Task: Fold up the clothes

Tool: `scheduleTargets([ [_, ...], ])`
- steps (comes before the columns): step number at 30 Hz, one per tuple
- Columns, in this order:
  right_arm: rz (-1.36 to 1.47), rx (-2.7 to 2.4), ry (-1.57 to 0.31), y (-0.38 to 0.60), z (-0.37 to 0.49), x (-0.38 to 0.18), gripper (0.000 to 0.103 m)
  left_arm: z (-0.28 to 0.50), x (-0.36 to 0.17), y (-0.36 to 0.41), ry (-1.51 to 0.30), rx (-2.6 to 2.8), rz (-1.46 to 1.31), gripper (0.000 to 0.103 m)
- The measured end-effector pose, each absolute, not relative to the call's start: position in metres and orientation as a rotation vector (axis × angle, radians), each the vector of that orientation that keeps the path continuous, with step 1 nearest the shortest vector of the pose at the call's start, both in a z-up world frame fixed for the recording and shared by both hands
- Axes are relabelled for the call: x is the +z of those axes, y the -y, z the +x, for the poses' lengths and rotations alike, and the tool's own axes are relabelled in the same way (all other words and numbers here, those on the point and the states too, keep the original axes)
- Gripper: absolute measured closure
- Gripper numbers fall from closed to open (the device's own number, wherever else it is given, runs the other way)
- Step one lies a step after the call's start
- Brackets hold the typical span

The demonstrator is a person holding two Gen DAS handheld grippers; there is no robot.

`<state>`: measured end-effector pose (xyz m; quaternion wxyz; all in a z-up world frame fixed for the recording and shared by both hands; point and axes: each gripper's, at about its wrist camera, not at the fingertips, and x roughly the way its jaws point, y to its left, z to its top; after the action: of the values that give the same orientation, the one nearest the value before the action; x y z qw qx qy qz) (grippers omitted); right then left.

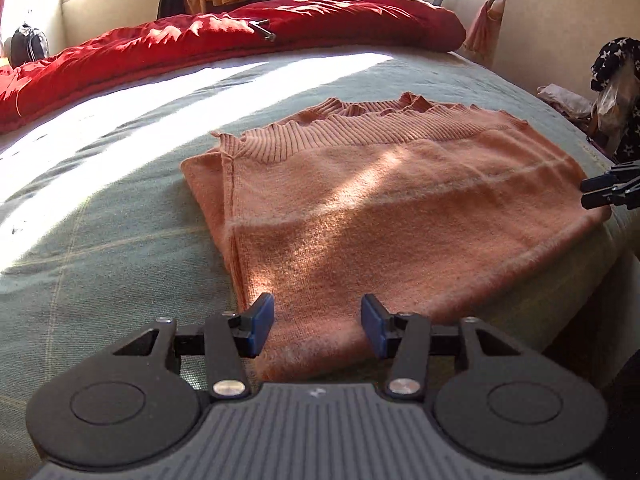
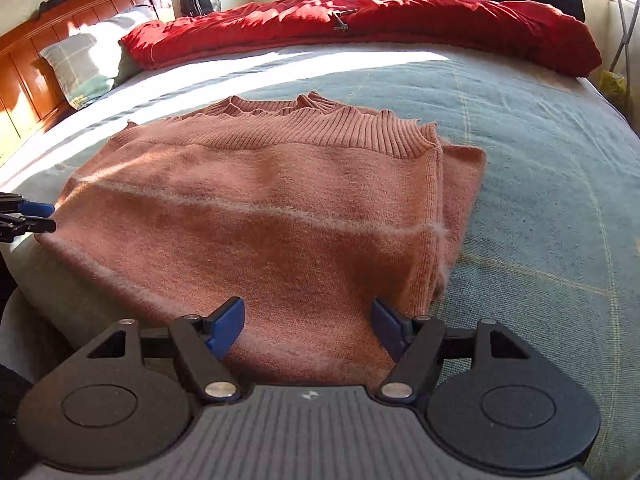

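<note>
Sweater (image 1: 400, 208) edges clear; bedspread (image 1: 100, 240) open around.

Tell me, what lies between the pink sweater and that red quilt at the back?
Only bare grey-green bedspread, part of it lit by a sunlit band, separates the pink sweater from the red quilt; both wrist views show it.

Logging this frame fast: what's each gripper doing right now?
Left gripper: open, nothing held, over the near edge of the pink sweater.
Right gripper: open, nothing held, over the same sweater.
</note>
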<state>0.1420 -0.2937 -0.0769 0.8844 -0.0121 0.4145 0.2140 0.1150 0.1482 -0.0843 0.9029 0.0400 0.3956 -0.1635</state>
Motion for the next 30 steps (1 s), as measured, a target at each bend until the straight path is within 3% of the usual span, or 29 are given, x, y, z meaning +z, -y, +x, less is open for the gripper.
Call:
scheduleTargets([
  [3, -0.006, 0.443, -0.797, 0.288, 0.144, -0.061, 0.024, 0.118, -0.081, -0.137, -0.817, -0.349, 0.104, 0.043],
  [9, 0.046, 0.442, -0.775, 0.267, 0.156, -0.063, 0.020, 0.123, -0.082, -0.117, -0.829, -0.360, 0.139, 0.040],
  [13, 0.074, 0.402, -0.816, 0.262, 0.158, -0.085, 0.015, 0.114, -0.086, -0.120, -0.823, -0.358, 0.111, 0.033],
  [15, 0.105, 0.407, -0.813, 0.262, 0.156, -0.091, 0.001, 0.114, -0.079, -0.119, -0.823, -0.353, 0.109, 0.033],
  [22, 0.131, 0.387, -0.805, 0.260, 0.155, -0.095, 0.000, 0.150, -0.046, -0.109, -0.727, -0.364, 0.151, 0.030],
  [30, 0.132, 0.373, -0.792, 0.258, 0.153, -0.097, 0.000, 0.211, -0.066, -0.095, -0.764, -0.368, 0.098, 0.028],
])
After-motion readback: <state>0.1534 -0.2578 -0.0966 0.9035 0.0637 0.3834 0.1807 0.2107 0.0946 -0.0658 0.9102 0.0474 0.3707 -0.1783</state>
